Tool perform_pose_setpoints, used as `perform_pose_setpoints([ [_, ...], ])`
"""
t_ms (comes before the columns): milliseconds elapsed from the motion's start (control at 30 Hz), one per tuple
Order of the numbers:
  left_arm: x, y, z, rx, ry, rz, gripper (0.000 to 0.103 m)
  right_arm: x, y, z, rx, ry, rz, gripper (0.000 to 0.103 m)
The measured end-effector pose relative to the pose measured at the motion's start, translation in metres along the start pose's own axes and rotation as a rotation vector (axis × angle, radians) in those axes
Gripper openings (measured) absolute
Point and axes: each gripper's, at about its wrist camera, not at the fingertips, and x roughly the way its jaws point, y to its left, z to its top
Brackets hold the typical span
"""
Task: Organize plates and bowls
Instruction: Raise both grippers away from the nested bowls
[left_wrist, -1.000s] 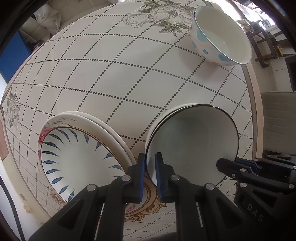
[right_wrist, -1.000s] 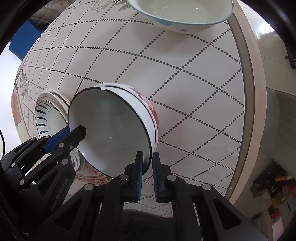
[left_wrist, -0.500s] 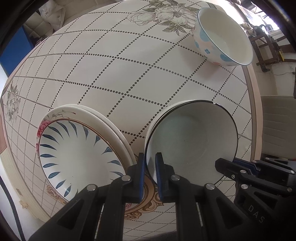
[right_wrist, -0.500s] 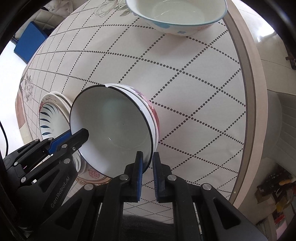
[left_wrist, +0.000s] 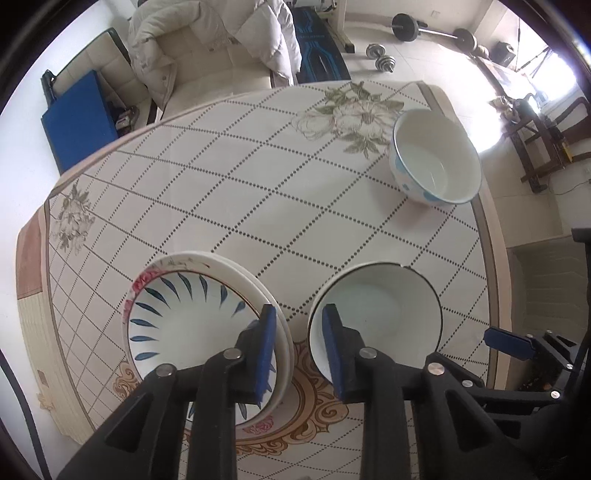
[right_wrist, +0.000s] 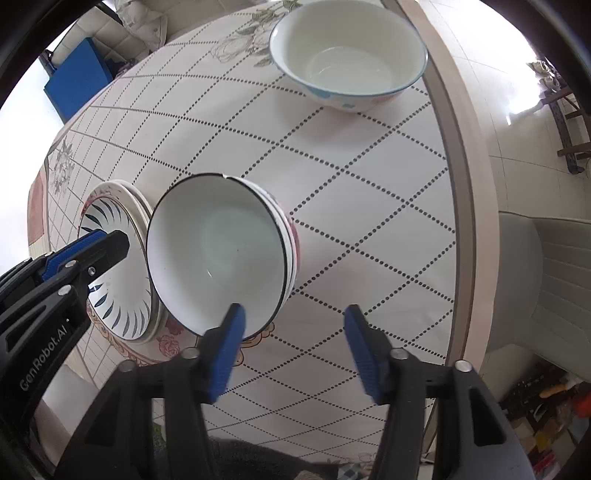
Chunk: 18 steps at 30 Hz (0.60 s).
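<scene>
stacked bowls (right_wrist: 218, 254) beneath opening right gripper (right_wrist: 291, 332)

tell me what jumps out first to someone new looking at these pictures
Two stacks sit side by side near the table's front edge: black-rimmed bowls and blue-petal plates to their left. A lone blue-flowered bowl stands at the far right edge. Both the left gripper and right gripper hover open above.

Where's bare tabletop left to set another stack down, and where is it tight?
Widest free patch: the checked cloth between the plate stack, the flower print and the blue-flowered bowl. A second strip lies between the stacked bowls and the table's edge. It is crowded near the front, where plates and stacked bowls sit almost side by side under both grippers.
</scene>
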Motion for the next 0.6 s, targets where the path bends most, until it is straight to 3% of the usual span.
perform_pose_setpoints([
  [67,-0.005,0.003,0.010,-0.020,-0.020,-0.002,0.047,-0.010,-0.008,0.000,0.007,-0.030,0.007,0.077],
  [133,-0.008,0.003,0.019,-0.041,-0.035,-0.023,0.055,-0.020,-0.019,0.003,0.026,-0.064,0.010,0.080],
  [400,-0.004,-0.004,0.065,-0.073,-0.047,-0.049,0.055,-0.062,-0.062,0.036,0.130,-0.233,0.063,0.098],
  [600,0.013,-0.019,0.111,-0.072,-0.004,-0.101,0.055,-0.070,-0.082,0.081,0.140,-0.255,0.055,0.098],
])
